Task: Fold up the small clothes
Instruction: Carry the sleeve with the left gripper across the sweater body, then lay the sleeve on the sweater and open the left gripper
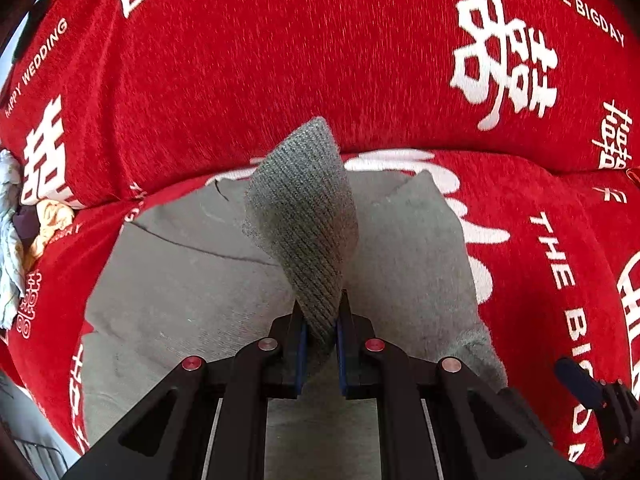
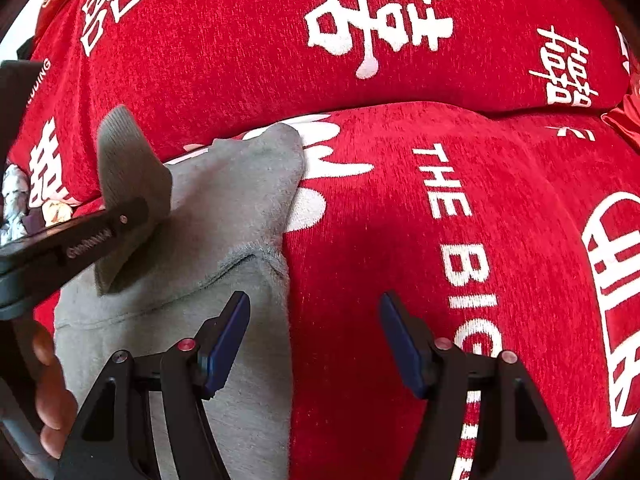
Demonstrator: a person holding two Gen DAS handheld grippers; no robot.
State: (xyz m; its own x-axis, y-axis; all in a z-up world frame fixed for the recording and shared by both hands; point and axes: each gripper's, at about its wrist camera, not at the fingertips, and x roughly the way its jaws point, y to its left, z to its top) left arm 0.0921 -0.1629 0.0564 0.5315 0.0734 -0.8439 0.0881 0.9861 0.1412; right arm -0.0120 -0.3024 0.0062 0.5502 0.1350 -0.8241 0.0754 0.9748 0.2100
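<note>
A: The left claw [image 1: 320, 336] is clamped on the ribbed cuff [image 1: 308, 216] of the grey garment [image 1: 192, 280], and the cuff stands up out of the jaws like a flag. Why lift it that way?

B: Probably so the piece clears the cloth beneath it and can be carried across without dragging. The rest of the garment lies flat on the red cover [image 1: 280, 60], along the seam where seat meets backrest.

A: And the right claw [image 2: 314, 340]?

B: Its jaws stand wide apart with nothing between them. One pad hangs over the garment's right edge, the other over bare red cover. It looks ready to pin or take that edge, though that is only a guess.

A: So which one does the folding?

B: The left, by the look of it. From the right camera its finger crosses over the grey cloth with the cuff pinched at the tip, and a hand [image 2: 48, 384] holds it from below left.

A: Is the fold far along?

B: Hardly. Most of the garment is spread open, and one corner [image 2: 284, 136] pokes toward the backrest.

A: Anything else nearby?

B: A small heap of other clothes [image 1: 24, 224] sits at the far left, well apart.
</note>
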